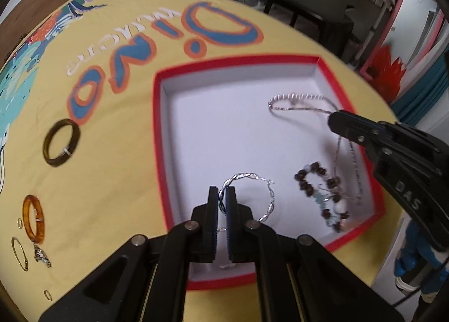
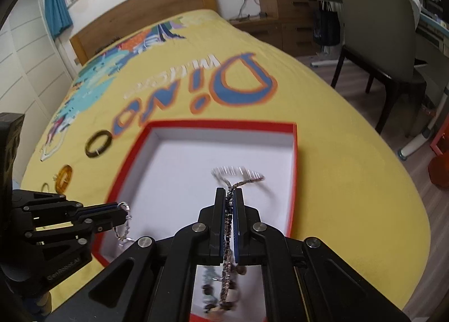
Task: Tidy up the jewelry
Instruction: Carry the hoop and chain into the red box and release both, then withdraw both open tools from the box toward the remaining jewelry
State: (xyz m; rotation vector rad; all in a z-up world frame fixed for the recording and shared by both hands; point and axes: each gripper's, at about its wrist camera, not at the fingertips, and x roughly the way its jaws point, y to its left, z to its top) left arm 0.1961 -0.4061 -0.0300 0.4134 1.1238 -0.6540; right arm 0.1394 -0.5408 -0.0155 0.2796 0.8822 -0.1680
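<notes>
Two pieces are in hand at once over the shallow red-edged cardboard box with a white floor (image 1: 348,97), which lies on the yellow printed bedspread (image 1: 126,153). The left gripper (image 1: 223,195) is clamped on the twisted silver hoop earring (image 1: 252,195), and the hoop hangs from its tips above the near part of the white floor. The right gripper (image 2: 230,195) is closed on the thin silver chain necklace (image 1: 297,103), pinched partway along, so one loop trails toward the far right corner of the box and the other end hangs down near the bracelet of brown and pale beads (image 1: 322,195) already lying in the box. To do this step well, I would lower each piece until it rests on the floor before the jaws part, so nothing bounces over the low rim. The earring wants a bare patch of white floor, well apart from the bracelet. The chain is the tricky one: it looks limp and likely to snag on the beads, so it would be best laid along the right wall and released only when slack. Several items wait on the bedspread to the left of the box: a dark olive bangle (image 1: 61,143), an amber ring-shaped bangle (image 1: 33,218), a thin gold hoop (image 1: 19,254) and a small sparkly charm (image 1: 42,257).
</notes>
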